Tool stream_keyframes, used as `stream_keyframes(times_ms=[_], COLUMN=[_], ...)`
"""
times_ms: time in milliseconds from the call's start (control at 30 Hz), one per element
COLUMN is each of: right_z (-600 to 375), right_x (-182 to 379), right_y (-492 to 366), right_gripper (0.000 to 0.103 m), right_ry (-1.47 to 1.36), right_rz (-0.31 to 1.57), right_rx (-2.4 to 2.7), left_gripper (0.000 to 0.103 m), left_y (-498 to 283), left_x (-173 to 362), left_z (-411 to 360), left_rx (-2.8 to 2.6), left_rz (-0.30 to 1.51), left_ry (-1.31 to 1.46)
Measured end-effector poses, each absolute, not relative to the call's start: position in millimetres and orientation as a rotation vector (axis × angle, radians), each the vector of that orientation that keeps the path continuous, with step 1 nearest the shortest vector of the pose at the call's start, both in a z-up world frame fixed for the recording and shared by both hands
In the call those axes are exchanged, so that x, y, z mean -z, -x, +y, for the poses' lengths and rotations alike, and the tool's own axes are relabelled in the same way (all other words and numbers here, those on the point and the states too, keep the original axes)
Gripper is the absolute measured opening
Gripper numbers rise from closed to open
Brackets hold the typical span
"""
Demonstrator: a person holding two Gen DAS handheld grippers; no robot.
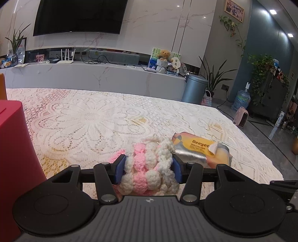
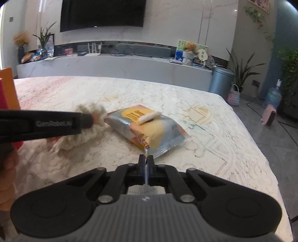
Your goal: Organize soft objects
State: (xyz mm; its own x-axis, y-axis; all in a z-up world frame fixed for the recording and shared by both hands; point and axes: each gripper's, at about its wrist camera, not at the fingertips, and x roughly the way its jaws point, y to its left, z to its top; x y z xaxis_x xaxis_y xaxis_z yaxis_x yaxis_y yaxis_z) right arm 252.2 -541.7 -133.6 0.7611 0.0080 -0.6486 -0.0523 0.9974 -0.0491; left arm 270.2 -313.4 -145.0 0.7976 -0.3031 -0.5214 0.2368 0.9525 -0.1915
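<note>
Bench (image 1: 104, 119) under a white lace cloth fills both views, with a marble wall, a wall-mounted TV (image 1: 78, 16) and a low media shelf (image 1: 93, 74) behind it. A grey pedal bin (image 1: 193, 89) stands on the floor past the bench's far right corner. A red box (image 1: 13, 158) sits at the bench's left edge, close to the left gripper, with an orange one (image 2: 9, 87) behind it.

Wet-wipes pack (image 2: 149, 128), yellow and silver with a white flap half peeled up on top, lies on the cloth right of centre. Its near end is lifted off the cloth, its far end is down. Right gripper (image 2: 147, 162): jaws fully closed, pinching the pack's crimped near seam. The foil edge runs down between the pads.

Pink-and-white crochet piece (image 1: 149, 163) sits just left of the pack, touching or nearly touching its silver end; can't tell which. Left gripper (image 1: 148, 167): jaws at mid width, blue pads pressed into both sides of the yarn, so it's gripped. Can't tell if the crochet's underside is on the cloth or clear of it. In the right wrist view the left gripper's black finger (image 2: 46, 124) crosses from the left edge with cream yarn bulging around its tip. That view is slightly motion-blurred.
</note>
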Motion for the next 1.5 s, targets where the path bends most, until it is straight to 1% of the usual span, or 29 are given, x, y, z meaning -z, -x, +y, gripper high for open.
stream_keyframes(times_ms=[233, 300, 333, 367, 400, 433, 467, 500, 533, 600, 700, 767, 900, 933, 967, 1000, 1033, 1067, 1133, 1233, 1367, 1500], right_z=[-560.2, -567.2, -567.6, -566.5, -565.3, -563.3, -560.3, -556.1, -552.4, -540.4, -522.2, -513.4, -502.4, -502.4, -503.5, -507.8, -509.2, -509.7, -512.4, -519.2, -526.5, -543.6], right_x=[117.3, 116.7, 118.9, 121.8, 124.1, 125.5, 126.1, 125.2, 123.5, 121.5, 123.1, 124.5, 130.4, 131.3, 132.3, 132.9, 134.9, 137.7, 140.0, 135.6, 130.9, 116.2], right_y=[-239.0, -232.7, -230.8, -228.4, -228.4, -229.9, -232.8, -235.0, -236.5, -239.8, -251.3, -255.6, -261.9, -262.1, -262.2, -260.9, -262.2, -263.7, -264.3, -261.5, -257.3, -252.1], right_gripper=[0.000, 0.000, 0.004, 0.011, 0.051, 0.079, 0.085, 0.082, 0.081, 0.081, 0.081, 0.080, 0.080, 0.077, 0.070, 0.044, 0.019, 0.018, 0.009, 0.002, 0.000, 0.000], right_ry=[0.099, 0.116, 0.131, 0.140, 0.131, 0.112, 0.091, 0.068, 0.045, 0.032, 0.057, 0.094, 0.205, 0.211, 0.210, 0.209, 0.218, 0.239, 0.256, 0.229, 0.210, 0.193], right_rz=[0.938, 0.936, 0.918, 0.884, 0.858, 0.846, 0.827, 0.800, 0.775, 0.727, 0.684, 0.632, 0.609, 0.604, 0.602, 0.605, 0.620, 0.639, 0.650, 0.650, 0.680, 0.770], right_rx=[-0.102, -0.076, -0.088, -0.089, -0.069, -0.044, -0.035, -0.052, -0.085, -0.102, 0.032, 0.079, 0.125, 0.133, 0.137, 0.140, 0.144, 0.145, 0.143, 0.123, 0.067, 0.007], left_gripper=[0.059, 0.059, 0.059, 0.059, 0.059, 0.059, 0.059, 0.059, 0.059, 0.059, 0.059, 0.059, 0.059, 0.059, 0.059, 0.059, 0.059, 0.059, 0.059, 0.059, 0.059, 0.059], left_y=[-266.4, -266.0, -266.0, -265.9, -265.7, -265.6, -265.7, -265.9, -265.9, -266.6, -265.2, -261.4, -254.4, -253.4, -253.0, -252.4, -252.4, -252.4, -254.0, -256.9, -255.2, -253.9], left_x=[146.4, 146.7, 146.7, 146.8, 146.8, 146.8, 146.9, 146.9, 146.9, 146.3, 142.9, 138.3, 124.5, 121.5, 119.6, 118.8, 119.1, 119.9, 122.4, 125.8, 124.4, 123.1], left_z=[-314.3, -314.2, -314.1, -314.5, -314.7, -314.7, -314.6, -314.7, -314.8, -315.0, -313.7, -313.0, -305.6, -303.8, -303.6, -304.0, -305.2, -305.8, -306.5, -304.5, -304.7, -304.3], left_rx=[0.291, 0.290, 0.289, 0.287, 0.287, 0.286, 0.287, 0.289, 0.289, 0.287, 0.271, 0.275, 0.259, 0.253, 0.265, 0.276, 0.277, 0.273, 0.268, 0.264, 0.269, 0.275], left_rz=[0.567, 0.568, 0.569, 0.569, 0.570, 0.570, 0.570, 0.571, 0.571, 0.572, 0.573, 0.563, 0.514, 0.504, 0.500, 0.499, 0.498, 0.498, 0.503, 0.517, 0.505, 0.494], left_ry=[0.107, 0.109, 0.111, 0.113, 0.114, 0.115, 0.115, 0.115, 0.116, 0.119, 0.132, 0.142, 0.179, 0.187, 0.187, 0.186, 0.184, 0.178, 0.174, 0.188, 0.185, 0.191])
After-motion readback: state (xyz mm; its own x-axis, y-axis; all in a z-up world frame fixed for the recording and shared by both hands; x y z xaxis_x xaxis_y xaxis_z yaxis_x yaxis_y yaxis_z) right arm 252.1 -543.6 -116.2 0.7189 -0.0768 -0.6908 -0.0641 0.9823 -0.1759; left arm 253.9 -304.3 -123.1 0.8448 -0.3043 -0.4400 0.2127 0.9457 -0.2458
